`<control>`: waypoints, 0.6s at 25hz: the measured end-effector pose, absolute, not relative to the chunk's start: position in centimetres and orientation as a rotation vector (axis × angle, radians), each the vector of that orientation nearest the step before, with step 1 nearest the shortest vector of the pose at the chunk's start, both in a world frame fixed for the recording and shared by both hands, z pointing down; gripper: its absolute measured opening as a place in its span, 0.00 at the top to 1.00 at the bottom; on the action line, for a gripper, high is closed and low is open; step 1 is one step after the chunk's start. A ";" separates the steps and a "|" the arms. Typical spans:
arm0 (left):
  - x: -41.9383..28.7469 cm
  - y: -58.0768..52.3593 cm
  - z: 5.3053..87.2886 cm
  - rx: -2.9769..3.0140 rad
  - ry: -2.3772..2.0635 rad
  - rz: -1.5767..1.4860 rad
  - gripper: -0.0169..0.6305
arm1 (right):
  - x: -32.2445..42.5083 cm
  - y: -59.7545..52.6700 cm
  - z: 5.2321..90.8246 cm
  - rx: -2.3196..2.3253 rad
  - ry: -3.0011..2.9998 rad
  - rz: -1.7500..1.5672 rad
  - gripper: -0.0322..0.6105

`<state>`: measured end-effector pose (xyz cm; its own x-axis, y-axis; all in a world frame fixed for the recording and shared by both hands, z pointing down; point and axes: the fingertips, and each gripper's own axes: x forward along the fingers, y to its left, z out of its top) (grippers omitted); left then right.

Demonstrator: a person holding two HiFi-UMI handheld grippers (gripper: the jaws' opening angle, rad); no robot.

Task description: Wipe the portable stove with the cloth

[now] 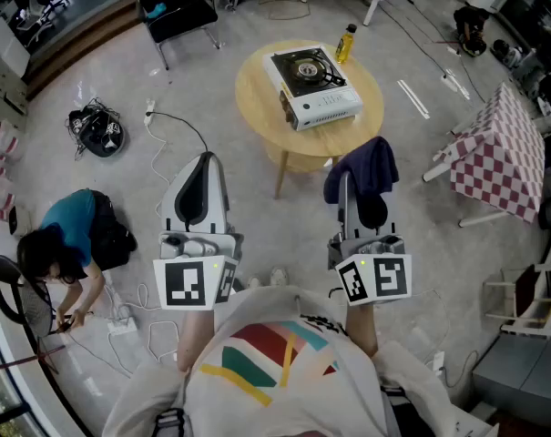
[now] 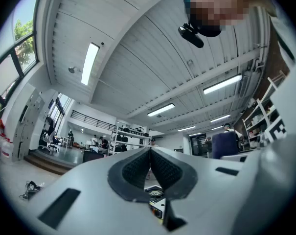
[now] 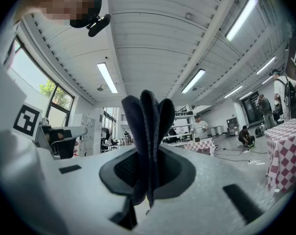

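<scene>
A white, boxy portable stove [image 1: 313, 87] with a black burner sits mid-way on a round, light wooden tabletop [image 1: 257, 85]. A yellow bottle [image 1: 345, 43] stands just beside the stove, by the far edge. Off the near edge, the right hand-held gripper [image 3: 147, 173] is clenched on a dark navy cloth [image 3: 148, 126] that stands up in folds. The left hand-held gripper [image 2: 150, 165] is beside it, with its jaws pressed together on nothing.

Open-plan lab: shelving racks [image 2: 130, 140], floor cables [image 1: 170, 130].
</scene>
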<state>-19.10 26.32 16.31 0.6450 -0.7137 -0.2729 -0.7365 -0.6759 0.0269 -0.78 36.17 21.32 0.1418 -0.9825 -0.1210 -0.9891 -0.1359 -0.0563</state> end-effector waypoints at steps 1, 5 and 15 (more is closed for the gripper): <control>-19.0 26.2 16.3 -2.767 1.226 0.403 0.97 | -0.7 36.0 21.3 -2.275 1.983 0.084 0.89; -18.8 25.7 16.4 -2.755 1.244 0.403 0.97 | -0.4 35.5 21.4 -2.263 1.998 0.086 0.89; -18.4 24.4 18.5 -2.687 1.339 0.366 0.97 | 1.2 34.4 24.1 -2.176 2.073 0.042 0.89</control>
<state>-18.36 24.43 18.47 0.5804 -0.7697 -0.2660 -0.7979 -0.6027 0.0029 1.15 34.35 24.15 0.0528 -0.9922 -0.1131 -0.9959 -0.0440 -0.0789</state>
